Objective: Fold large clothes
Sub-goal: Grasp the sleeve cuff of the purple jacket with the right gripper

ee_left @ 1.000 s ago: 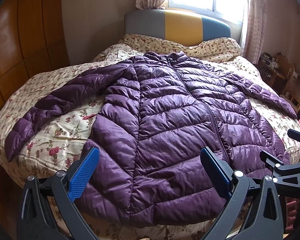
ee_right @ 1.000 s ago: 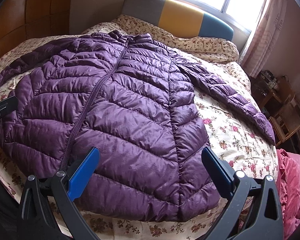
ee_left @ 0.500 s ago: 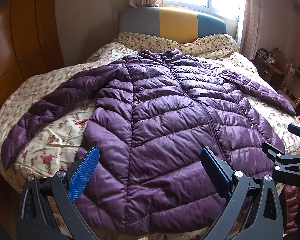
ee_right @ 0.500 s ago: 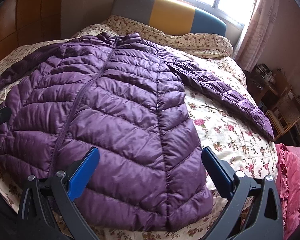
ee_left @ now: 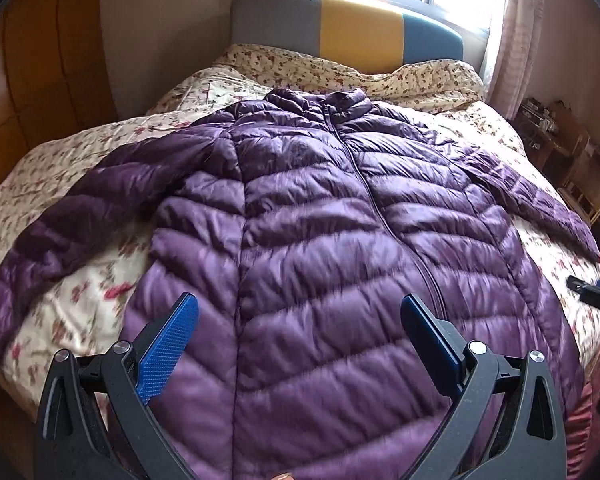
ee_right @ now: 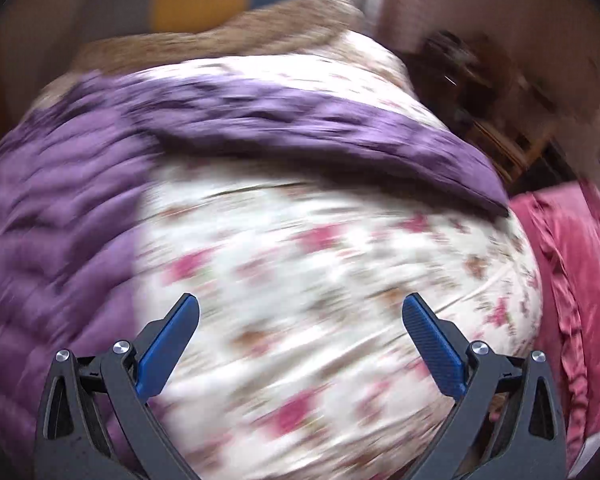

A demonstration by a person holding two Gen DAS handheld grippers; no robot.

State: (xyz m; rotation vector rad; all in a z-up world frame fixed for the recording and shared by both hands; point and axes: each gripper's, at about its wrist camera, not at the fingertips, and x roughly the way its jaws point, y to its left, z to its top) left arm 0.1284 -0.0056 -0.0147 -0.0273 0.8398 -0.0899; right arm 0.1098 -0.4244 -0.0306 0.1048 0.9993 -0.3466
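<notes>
A purple quilted puffer jacket [ee_left: 320, 248] lies flat and zipped on the floral bed cover [ee_left: 84, 300], collar toward the headboard, both sleeves spread out. My left gripper [ee_left: 300, 320] is open and empty, hovering above the jacket's lower front. My right gripper [ee_right: 300, 320] is open and empty above bare floral cover, right of the jacket body [ee_right: 52, 240] and below its right sleeve [ee_right: 340, 128]. That view is motion-blurred. The right gripper's tip also shows in the left wrist view [ee_left: 592, 292] at the right edge.
A grey, yellow and blue headboard [ee_left: 348, 28] stands under a bright window. Wooden panels [ee_left: 32, 80] line the left wall. Wooden furniture [ee_left: 560, 152] stands right of the bed. A pink cloth [ee_right: 580, 280] lies at the bed's right edge.
The right gripper has swung quickly rightward, off the jacket body to the cover beneath the right sleeve. The left gripper has moved forward, closer over the jacket. Both stay open.
</notes>
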